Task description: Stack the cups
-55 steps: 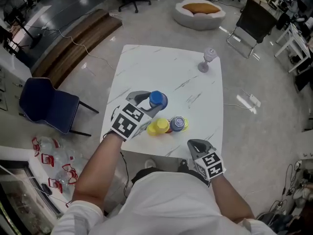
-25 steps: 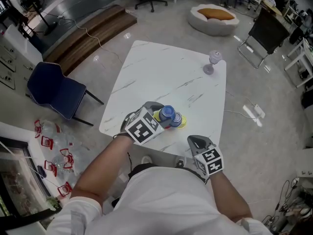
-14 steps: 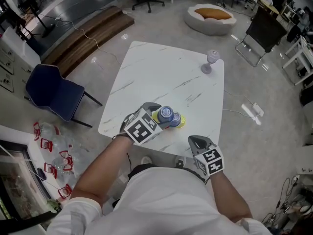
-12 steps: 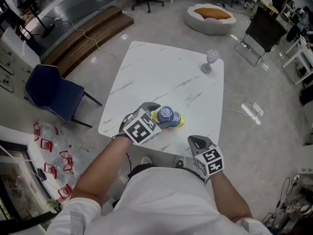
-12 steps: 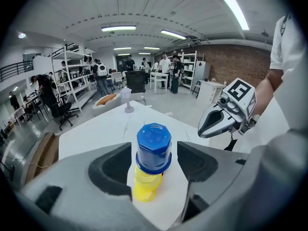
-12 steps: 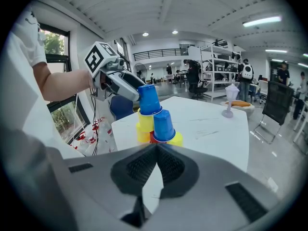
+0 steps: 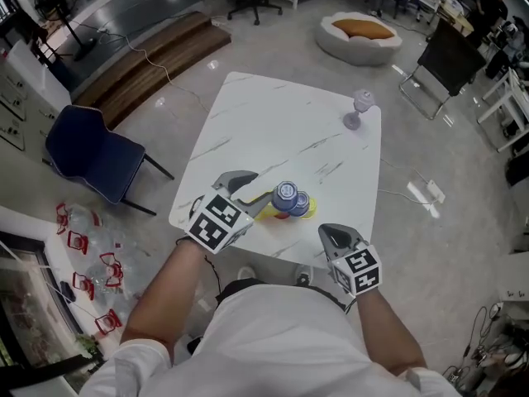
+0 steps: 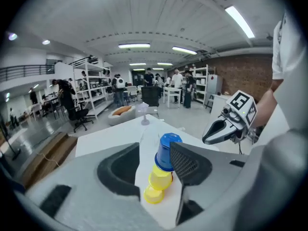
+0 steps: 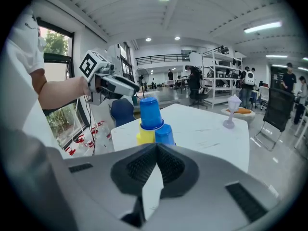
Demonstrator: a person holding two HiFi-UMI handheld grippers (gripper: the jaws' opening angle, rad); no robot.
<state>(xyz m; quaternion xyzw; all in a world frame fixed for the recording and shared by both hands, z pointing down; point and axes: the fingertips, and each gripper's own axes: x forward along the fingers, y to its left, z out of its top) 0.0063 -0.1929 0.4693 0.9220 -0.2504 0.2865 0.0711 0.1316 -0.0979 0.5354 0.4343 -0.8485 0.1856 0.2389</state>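
So here we've got the cups sitting near the front edge of the white marble surface (image 7: 273,131), roughly in front of us. A blue cup (image 7: 285,193) sits upside down on top of a yellow cup (image 8: 160,176), with more yellow poking out at the base. A second blue cup (image 9: 164,134) stands right up against that stack on the side nearer the right hand.

Our left hand-held gripper (image 7: 248,190) is just beside the stack. Its jaws are apart and have just been closing a bit. In the left gripper view the stack shows in the gap between them, close to the right-side pad, but we don't see either pad pressing on it, so nothing's gripped.

Our right hand-held gripper (image 7: 329,232) hangs near the surface's front edge, a little apart from the cups, jaws fully together and holding nothing.

Over at the far corner there's a small clear goblet-looking thing (image 7: 361,108), well apart from everything.
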